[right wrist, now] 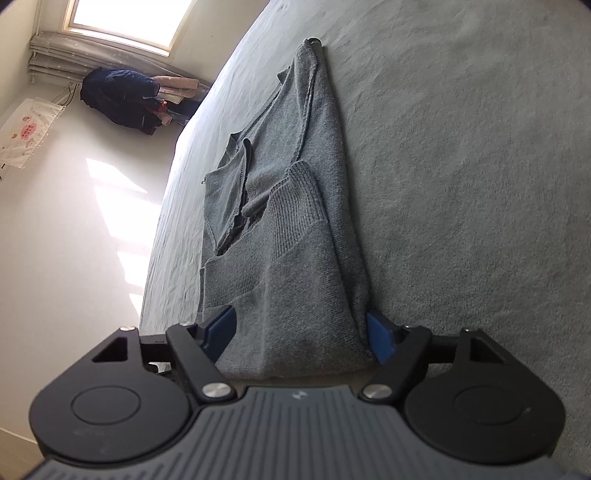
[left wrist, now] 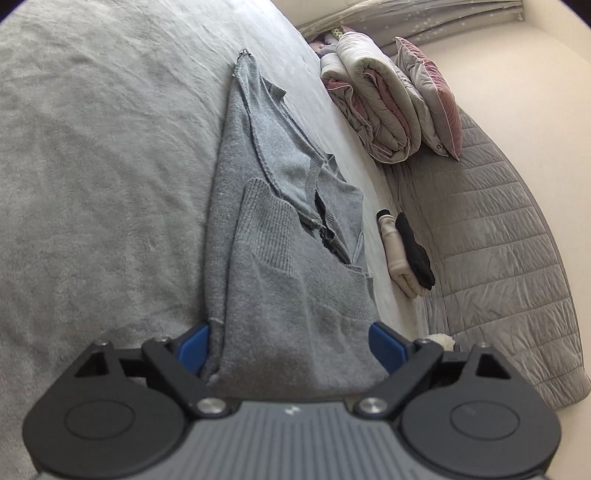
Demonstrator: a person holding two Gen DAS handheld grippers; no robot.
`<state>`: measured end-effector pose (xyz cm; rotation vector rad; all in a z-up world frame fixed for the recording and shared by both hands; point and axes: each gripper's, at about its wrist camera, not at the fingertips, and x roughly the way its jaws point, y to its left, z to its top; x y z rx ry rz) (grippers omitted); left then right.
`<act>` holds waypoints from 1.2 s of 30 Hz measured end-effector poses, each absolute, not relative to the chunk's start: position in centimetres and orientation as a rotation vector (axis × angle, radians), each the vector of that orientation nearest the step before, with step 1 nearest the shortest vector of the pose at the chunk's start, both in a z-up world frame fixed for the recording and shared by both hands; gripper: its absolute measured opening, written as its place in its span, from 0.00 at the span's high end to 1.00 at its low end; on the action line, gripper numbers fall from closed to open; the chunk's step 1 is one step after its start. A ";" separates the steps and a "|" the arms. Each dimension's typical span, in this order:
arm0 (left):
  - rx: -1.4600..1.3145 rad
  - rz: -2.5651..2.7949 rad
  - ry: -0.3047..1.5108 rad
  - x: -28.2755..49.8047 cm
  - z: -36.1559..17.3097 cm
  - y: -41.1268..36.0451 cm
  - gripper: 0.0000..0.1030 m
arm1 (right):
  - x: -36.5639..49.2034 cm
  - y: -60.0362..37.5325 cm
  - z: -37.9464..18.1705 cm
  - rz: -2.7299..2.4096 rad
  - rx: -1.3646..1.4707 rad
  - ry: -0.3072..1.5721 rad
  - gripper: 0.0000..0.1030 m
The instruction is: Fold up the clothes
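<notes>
A: On the bed (left wrist: 92, 166), grey sweater (left wrist: 280, 258) runs lengthwise away from both grippers.
B: Left gripper (left wrist: 291, 347) and right gripper (right wrist: 301, 332) straddle its near end, jaws wide; clamping unclear.

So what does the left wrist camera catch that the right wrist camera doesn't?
Only the left wrist view shows the rolled quilt, pink pillow, quilted headboard and the cream and black socks. Only the right wrist view shows the window, the dark jacket and the sunlit floor. Both show the grey sweater on the grey bedspread, with blue-padded jaws straddling its near end.
</notes>
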<state>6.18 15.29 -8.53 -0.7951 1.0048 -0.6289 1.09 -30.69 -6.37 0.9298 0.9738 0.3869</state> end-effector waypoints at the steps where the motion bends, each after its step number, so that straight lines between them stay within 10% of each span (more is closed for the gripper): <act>1: -0.794 -0.625 1.008 6.2 -8.6 15.2 0.23 | 1.0 -30.7 -6.3 0.385 0.928 0.974 0.31; 9: -0.790 -0.602 1.019 6.3 -9.2 15.5 0.50 | 0.9 -30.8 -6.6 0.379 0.951 0.978 0.46; 14: -0.805 -0.591 1.034 6.2 -9.9 16.1 0.82 | 1.0 -30.9 -7.4 0.405 0.977 0.997 0.77; 36: -1.012 -0.720 0.982 -0.5 -7.9 18.1 0.90 | -4.5 -34.4 -5.1 0.568 1.101 0.839 0.83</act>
